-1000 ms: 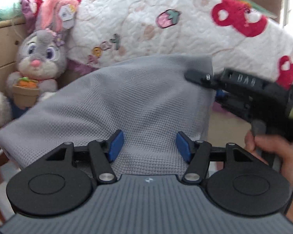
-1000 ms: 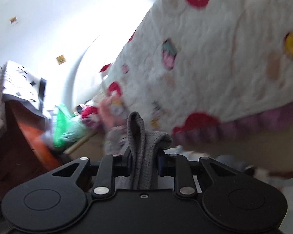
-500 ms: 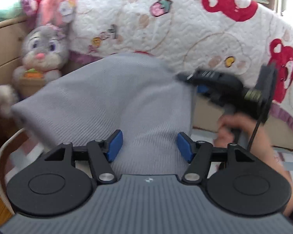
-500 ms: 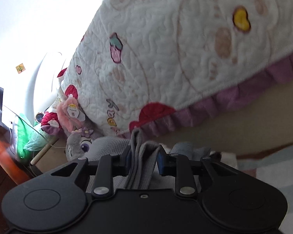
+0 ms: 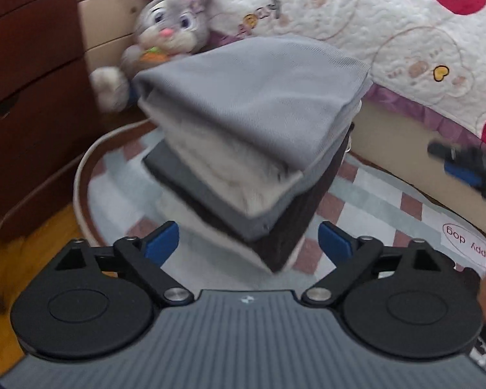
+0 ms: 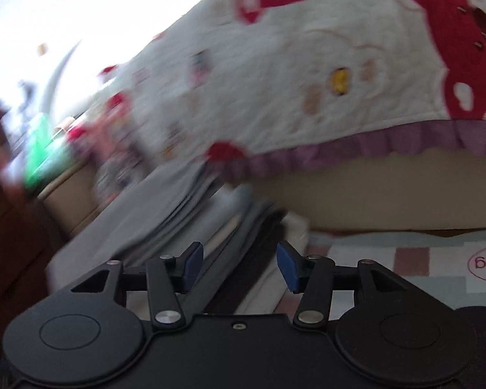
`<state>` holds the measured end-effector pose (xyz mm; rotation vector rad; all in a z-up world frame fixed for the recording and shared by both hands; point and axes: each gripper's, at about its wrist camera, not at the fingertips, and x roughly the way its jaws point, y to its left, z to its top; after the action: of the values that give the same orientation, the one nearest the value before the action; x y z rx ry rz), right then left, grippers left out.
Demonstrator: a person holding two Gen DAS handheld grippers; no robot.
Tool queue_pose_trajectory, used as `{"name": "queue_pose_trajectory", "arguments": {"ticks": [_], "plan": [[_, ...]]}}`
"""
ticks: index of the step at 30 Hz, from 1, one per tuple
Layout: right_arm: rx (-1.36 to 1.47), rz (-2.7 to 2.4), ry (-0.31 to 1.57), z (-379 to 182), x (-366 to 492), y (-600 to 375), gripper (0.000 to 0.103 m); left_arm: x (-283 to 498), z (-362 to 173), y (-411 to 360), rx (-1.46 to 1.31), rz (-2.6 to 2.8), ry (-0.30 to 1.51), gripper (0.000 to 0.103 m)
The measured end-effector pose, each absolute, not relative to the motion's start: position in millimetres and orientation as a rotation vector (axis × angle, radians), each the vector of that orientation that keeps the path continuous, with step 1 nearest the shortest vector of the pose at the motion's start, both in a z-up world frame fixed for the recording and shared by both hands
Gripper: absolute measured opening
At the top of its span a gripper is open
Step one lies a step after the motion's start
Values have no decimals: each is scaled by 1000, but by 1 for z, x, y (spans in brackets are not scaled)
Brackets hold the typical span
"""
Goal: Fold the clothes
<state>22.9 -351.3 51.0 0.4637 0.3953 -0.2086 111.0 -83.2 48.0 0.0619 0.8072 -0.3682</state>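
A bedroom floor, covered by a pale checked rug with pink squares, fills the lower half of the left wrist view; behind it a white quilted bedspread printed with red bears and strawberries hangs over the bed's edge, its purple ruffle showing along the bottom. At centre frame stands a stack of folded clothes on the rug. Its top layer is a folded grey knit garment, lying over a paler fleecy piece, a dark grey layer and a dark brown one beneath. A grey plush rabbit sits at upper left, against a cream cabinet, with a dark wooden dresser along the left edge. The left gripper, at bottom centre, has its blue-padded jaws spread wide, holding nothing, just short of the stack. At the right edge, the tip of the right gripper appears, blurred, apart from the clothes.

In the right wrist view, heavily blurred, the right gripper has its jaws parted with nothing between them, pointing at the side of the stack, whose layered edges show at centre left. The bedspread takes up the upper right, and the rug lies at right.
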Motion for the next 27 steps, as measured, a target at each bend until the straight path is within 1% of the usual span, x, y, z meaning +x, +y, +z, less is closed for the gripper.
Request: {"name": "queue_pose_trajectory", "arguments": {"ticks": [2,3,5,11,18,27], "plan": [[421,-152,422,53,1,-339,61,89,53,-86,82,-358,806,98],[403,-127,437,54,-9,-333,62,78,55,-87,92,-354,806,99],[388,-87,462,57,-28,-326,62,60,60,-90,122,-338,796,103],[318,-49,509,64,-77,-311,62,21,67,-96,112,-287,819,103],[233,-45,586,77,-112,-298,63,-17,59,-113,126,-277,873,103],[214,-86,625,77,-139,-303,64,-37,38,-127,160,-244,908,103]]}}
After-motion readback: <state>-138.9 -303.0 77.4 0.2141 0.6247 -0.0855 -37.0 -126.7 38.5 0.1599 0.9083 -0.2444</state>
